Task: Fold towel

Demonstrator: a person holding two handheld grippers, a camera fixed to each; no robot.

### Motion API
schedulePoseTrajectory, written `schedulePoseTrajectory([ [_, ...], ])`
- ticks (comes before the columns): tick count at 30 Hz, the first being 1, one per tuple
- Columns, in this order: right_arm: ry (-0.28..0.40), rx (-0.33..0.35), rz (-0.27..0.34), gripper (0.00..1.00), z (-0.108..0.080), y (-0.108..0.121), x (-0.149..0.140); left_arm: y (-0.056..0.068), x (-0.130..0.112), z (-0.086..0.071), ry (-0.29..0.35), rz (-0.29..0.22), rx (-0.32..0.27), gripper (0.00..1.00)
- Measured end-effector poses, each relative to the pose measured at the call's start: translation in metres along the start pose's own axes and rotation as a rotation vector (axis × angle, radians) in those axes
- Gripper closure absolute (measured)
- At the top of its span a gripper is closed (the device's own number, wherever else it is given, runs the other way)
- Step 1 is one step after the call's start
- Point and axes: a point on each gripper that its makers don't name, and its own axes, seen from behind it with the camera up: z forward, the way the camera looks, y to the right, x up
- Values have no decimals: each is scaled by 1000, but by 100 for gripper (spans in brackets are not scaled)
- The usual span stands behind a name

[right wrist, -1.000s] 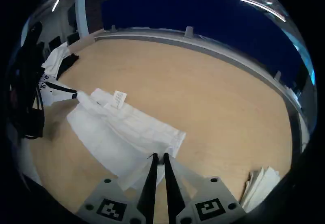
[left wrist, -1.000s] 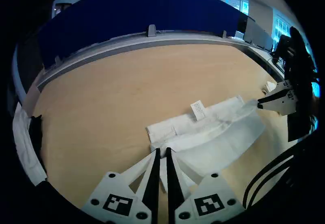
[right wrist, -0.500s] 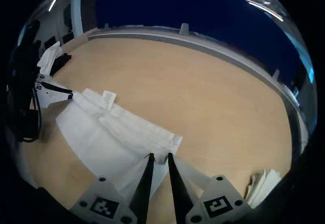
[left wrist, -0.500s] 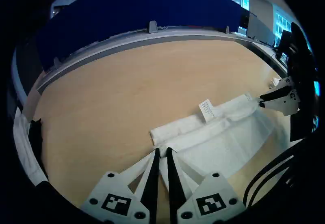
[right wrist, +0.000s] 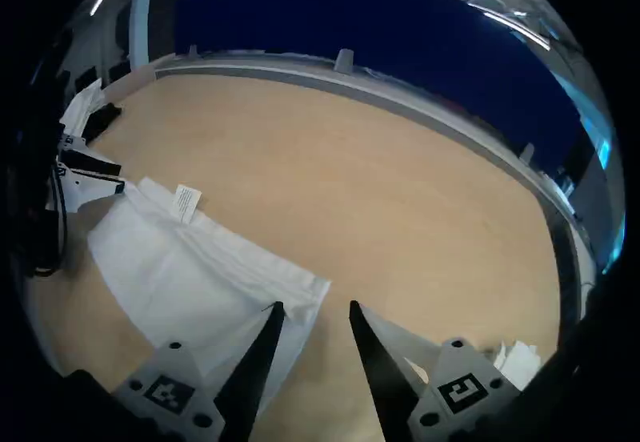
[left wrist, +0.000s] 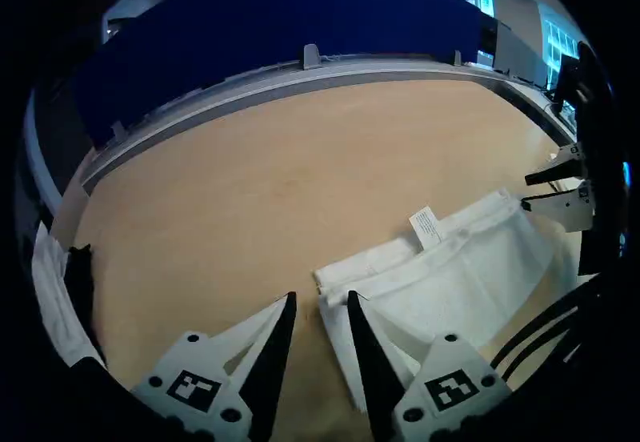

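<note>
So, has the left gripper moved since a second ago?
Yes. The left gripper has opened: its jaws, pinched on the white towel's corner before, now stand apart either side of it, and the towel lies flat on the wooden table.

The setting is an open-plan office. A light wooden tabletop [left wrist: 264, 178] has a blue fabric partition screen [left wrist: 280, 26] mounted on a grey rail [left wrist: 240, 98] along its far edge. Large windows [left wrist: 560, 42] and ceiling strip lights [right wrist: 512, 22] lie beyond.
</note>
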Motion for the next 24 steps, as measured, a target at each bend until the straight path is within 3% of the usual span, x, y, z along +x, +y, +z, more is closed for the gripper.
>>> schedulePoseTrajectory([
  [4,28,-7,26,28,-5,3,9,-6,6,-6,14,-23,3,36],
  [6,40,-8,37,18,-8,5,12,-8,8,-9,20,-30,4,27],
  [9,53,-7,51,14,-12,6,15,-11,8,-14,24,-36,7,21],
  [12,61,1,64,0,-15,6,16,-12,6,-17,24,-39,10,16],
  [14,64,6,74,0,-17,6,16,-12,4,-19,24,-40,10,11],
  [24,64,14,82,0,-30,2,10,-9,2,-31,22,-38,7,11],
])
